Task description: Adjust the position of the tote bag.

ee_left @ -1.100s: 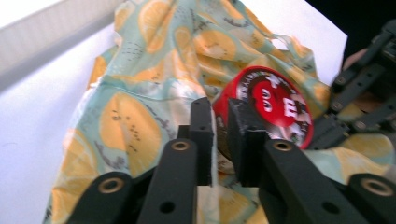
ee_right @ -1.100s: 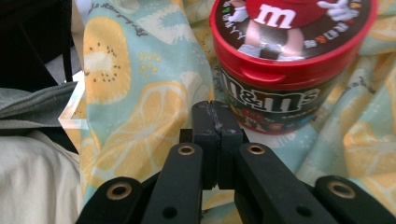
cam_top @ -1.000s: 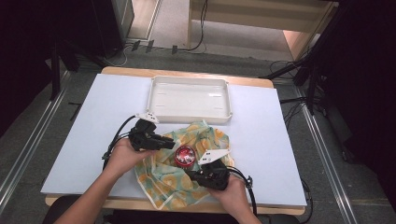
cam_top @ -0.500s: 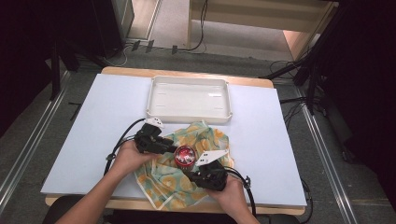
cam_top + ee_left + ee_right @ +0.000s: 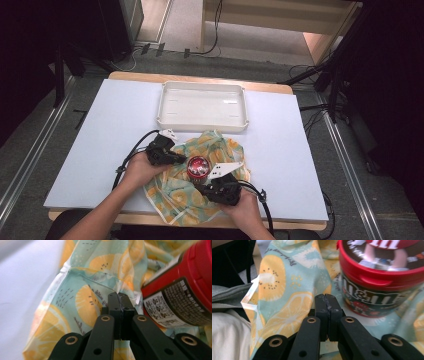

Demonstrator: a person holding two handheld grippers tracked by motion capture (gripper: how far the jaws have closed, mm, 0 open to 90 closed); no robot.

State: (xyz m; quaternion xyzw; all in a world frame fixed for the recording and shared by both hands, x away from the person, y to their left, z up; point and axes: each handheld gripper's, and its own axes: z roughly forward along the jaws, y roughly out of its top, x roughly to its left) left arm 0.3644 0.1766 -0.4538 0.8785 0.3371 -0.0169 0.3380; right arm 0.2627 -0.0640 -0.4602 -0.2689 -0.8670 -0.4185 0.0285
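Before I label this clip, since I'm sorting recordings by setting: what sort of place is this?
Probably a lab or recording studio, not a home: a white-covered table stands on bare floor between metal rails, cables trail across the floor, and stands rise from dark surroundings.

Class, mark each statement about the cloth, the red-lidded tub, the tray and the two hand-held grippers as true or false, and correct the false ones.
1. The tub stands on the cloth. True.
2. The tray holds the tub. False: the tray is empty; the tub is on the cloth in front of it.
3. The left hand-held gripper has its jaws together. True; they have just been closing, and cloth seems pinched at the tips.
4. The right hand-held gripper stands wide open. False: its jaws are together.
5. The cloth is plain white. False: it has an orange-slice print on pale green.
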